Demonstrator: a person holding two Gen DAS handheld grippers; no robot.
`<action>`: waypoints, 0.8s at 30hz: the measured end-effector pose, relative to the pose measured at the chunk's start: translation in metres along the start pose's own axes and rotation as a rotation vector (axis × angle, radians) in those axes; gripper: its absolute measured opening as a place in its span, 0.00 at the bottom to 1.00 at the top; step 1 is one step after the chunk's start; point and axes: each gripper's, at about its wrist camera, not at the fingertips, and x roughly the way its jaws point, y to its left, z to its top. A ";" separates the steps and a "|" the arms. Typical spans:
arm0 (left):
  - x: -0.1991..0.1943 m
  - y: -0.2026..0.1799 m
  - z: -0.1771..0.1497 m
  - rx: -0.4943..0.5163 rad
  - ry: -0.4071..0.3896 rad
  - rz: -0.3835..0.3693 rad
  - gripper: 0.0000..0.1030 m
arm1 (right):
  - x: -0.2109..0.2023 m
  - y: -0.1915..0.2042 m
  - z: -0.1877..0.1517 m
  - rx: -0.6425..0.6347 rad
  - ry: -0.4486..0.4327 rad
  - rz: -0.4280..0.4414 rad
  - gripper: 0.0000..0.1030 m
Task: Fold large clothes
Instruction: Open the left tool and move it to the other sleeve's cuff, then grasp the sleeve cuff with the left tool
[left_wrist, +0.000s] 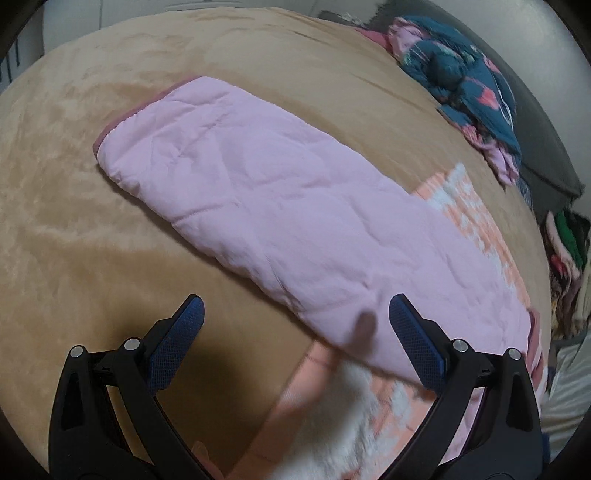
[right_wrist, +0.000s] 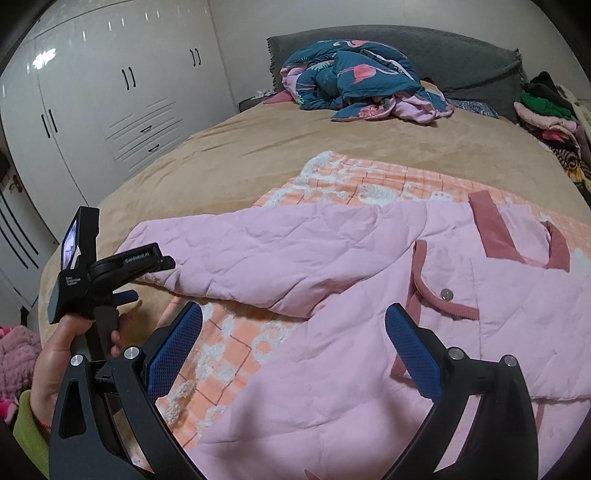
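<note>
A pink quilted jacket (right_wrist: 369, 295) with dark pink trim lies spread on the bed, its orange and white checked fleece lining showing beneath. Its long sleeve (left_wrist: 280, 206) stretches out over the tan bedspread toward the upper left in the left wrist view. My left gripper (left_wrist: 295, 332) is open and empty, hovering just above the near edge of the sleeve. It also shows in the right wrist view (right_wrist: 125, 295), held in a hand at the left beside the sleeve's cuff. My right gripper (right_wrist: 295, 339) is open and empty above the jacket's body, near a snap pocket (right_wrist: 447, 294).
The tan bedspread (right_wrist: 240, 155) covers the bed. A crumpled teal and pink duvet (right_wrist: 354, 81) lies near the grey headboard (right_wrist: 443, 51). A pile of clothes (right_wrist: 550, 110) sits at the right edge. White wardrobe doors (right_wrist: 110, 92) stand to the left.
</note>
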 end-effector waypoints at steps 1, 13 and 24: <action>0.004 0.002 0.001 -0.007 0.007 -0.001 0.91 | 0.000 -0.002 -0.001 0.003 0.000 -0.001 0.96; 0.021 0.042 0.027 -0.161 -0.073 -0.081 0.91 | -0.028 -0.044 -0.021 0.068 -0.018 -0.047 0.96; 0.004 0.040 0.031 -0.138 -0.172 -0.056 0.14 | -0.073 -0.101 -0.047 0.196 -0.083 -0.126 0.96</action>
